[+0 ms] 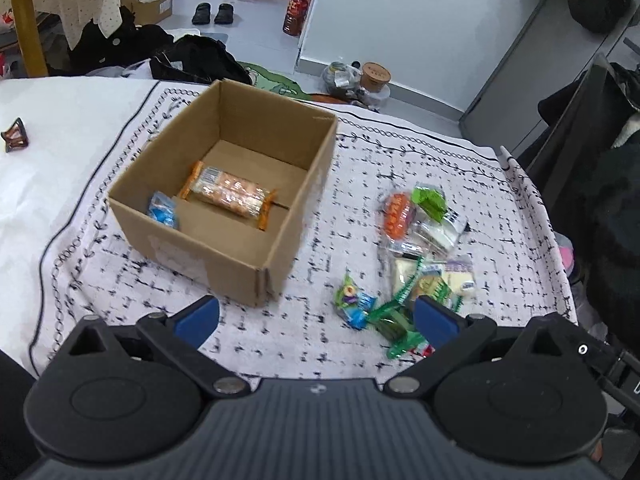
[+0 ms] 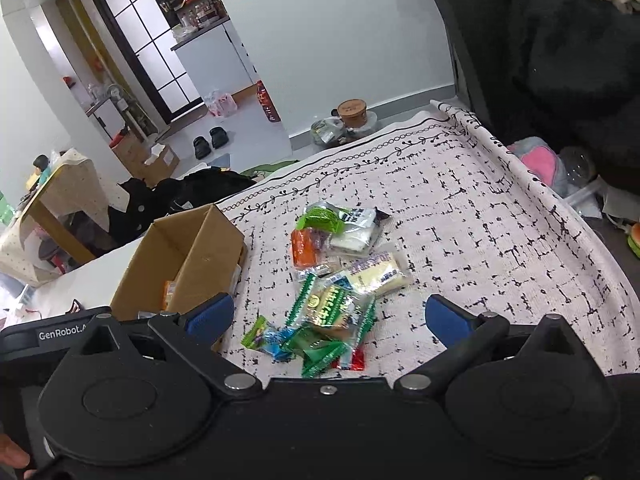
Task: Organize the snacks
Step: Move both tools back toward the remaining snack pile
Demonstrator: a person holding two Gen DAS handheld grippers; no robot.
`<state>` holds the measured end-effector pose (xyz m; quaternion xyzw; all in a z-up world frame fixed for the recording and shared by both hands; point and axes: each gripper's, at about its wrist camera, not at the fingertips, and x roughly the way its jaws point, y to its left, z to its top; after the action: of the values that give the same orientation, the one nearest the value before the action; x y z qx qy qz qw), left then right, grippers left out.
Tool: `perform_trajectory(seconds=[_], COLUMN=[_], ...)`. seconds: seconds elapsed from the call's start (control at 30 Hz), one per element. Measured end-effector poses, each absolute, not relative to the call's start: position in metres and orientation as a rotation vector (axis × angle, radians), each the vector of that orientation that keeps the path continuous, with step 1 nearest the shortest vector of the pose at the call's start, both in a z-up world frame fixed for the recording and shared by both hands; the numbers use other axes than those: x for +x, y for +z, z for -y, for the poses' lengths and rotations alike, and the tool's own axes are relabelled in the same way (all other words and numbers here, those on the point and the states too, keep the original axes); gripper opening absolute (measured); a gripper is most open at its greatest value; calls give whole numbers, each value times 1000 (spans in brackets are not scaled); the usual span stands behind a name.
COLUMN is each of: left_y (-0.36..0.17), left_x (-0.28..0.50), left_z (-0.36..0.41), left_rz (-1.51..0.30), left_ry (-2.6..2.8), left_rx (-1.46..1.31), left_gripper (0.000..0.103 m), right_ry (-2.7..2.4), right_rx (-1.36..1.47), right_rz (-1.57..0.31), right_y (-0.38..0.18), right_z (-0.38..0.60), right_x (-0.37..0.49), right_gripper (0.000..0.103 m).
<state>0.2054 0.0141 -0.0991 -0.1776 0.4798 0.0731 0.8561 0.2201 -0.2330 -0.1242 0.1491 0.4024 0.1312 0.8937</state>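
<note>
Lying in box [image 1: 224, 184]: orange-ended cracker pack [image 1: 230, 196], long axis running from left wall toward right wall.
Left gripper [image 1: 316, 316]: wide, empty.
Right gripper [image 2: 328, 316]: wide, empty.

Patterned cloth [image 2: 460, 216], cardboard box [image 1: 224, 236], loose snack packets [image 2: 340, 280], perhaps a bed

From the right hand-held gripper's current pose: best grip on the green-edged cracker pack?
Take the green-edged cracker pack across its narrow width at mid-body, coming straight down. It lies flat atop the pile, long axis running away from the open right hand-held gripper, both long sides apparently exposed.
</note>
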Motion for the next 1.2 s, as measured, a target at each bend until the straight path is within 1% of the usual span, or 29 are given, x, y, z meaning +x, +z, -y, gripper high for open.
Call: perform_trajectory(seconds=[0.2, 0.37, 0.43, 0.53, 0.63, 0.77, 0.83, 0.9, 1.0, 1.1, 1.2], left_y=[-108, -118, -124, -133, -140, -150, -155, -160, -168, -177, -186], left_x=[211, 216, 219, 224, 230, 239, 244, 247, 254, 260, 266], left_z=[2, 14, 17, 21, 25, 27, 28, 27, 26, 26, 25], left_rz=[-1036, -1050, -1055, -1065, -1064, -1073, -1075, -1075, -1078, -1088, -1098], left_ry=[153, 151, 156, 168, 177, 193, 197, 199, 208, 210, 223], left_rx=[-387, -368, -373, -369, -353, -355, -363, -374, -398, -413, -417], left_gripper=[103, 102, 100, 99, 94, 84, 81, 72, 66, 62, 62], right_ry=[273, 277, 282, 287, 292, 302, 309, 311, 310, 300, 294], right_rx=[348, 440, 476, 524, 565, 584, 588, 587, 600, 614, 624], right_rz=[-860, -880, -890, -891, -897, -903, -911, -929, -962, -988, -1010], right_y=[-135, -149, -155, -163, -172, -179, -184, -189, -199, -209, -217], right_z=[250, 262, 266, 270, 270, 263, 260, 254, 247, 242, 240], right_x=[224, 228, 231, 236, 241, 250, 254, 259, 268, 276, 281], right_gripper=[103, 94, 91, 91, 91, 91, 91, 91, 90, 89, 88])
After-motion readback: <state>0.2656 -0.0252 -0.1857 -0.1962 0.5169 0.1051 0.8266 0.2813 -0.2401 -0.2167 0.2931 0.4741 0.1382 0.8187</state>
